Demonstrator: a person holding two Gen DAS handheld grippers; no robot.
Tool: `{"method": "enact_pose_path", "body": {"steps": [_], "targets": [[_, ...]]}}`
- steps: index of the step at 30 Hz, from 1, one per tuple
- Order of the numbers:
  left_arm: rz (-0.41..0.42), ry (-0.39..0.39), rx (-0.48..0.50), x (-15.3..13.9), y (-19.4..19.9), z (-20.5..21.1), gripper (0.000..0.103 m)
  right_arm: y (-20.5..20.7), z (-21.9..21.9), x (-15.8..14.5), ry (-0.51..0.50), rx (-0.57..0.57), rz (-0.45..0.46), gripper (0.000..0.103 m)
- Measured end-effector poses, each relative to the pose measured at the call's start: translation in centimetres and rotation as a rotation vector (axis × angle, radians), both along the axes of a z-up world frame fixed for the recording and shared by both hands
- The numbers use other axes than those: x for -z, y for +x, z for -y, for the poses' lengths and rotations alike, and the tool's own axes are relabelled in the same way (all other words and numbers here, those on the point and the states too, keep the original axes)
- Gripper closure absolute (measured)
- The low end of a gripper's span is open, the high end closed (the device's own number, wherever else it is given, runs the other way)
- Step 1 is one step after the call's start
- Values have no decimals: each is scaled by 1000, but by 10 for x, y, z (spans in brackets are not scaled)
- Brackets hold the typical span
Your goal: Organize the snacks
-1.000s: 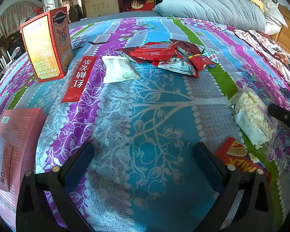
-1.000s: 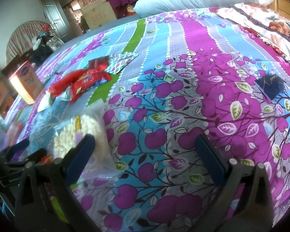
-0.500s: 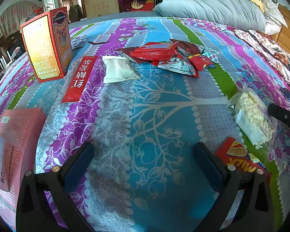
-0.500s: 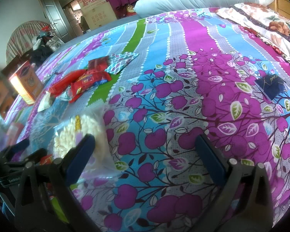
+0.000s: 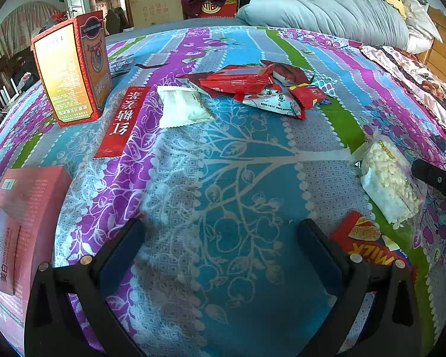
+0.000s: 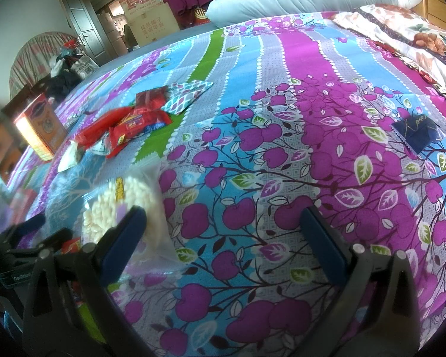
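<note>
We judge the sorting barely begun: our left claw (image 5: 220, 238) and right claw (image 6: 223, 232) both hover spread wide and hold nothing. On the bed (image 5: 238, 178) the snacks lie scattered: a heap of red packets (image 5: 252, 83), a white pouch (image 5: 183, 107), a clear bag of white pieces (image 5: 386, 178) and 1 dark blue packet (image 6: 416, 131) well apart. All remain to gather.
</note>
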State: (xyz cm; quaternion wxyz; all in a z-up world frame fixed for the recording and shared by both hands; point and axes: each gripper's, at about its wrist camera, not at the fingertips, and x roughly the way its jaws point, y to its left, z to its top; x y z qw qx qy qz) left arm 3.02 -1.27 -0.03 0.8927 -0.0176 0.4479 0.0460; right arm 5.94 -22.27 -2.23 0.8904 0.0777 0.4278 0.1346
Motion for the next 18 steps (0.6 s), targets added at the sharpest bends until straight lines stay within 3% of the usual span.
{"method": "enact_pose_path", "body": {"steps": [18], "targets": [[-10,-4,-32,0,3,2,0,0,0,0,0,0,0,0]]}}
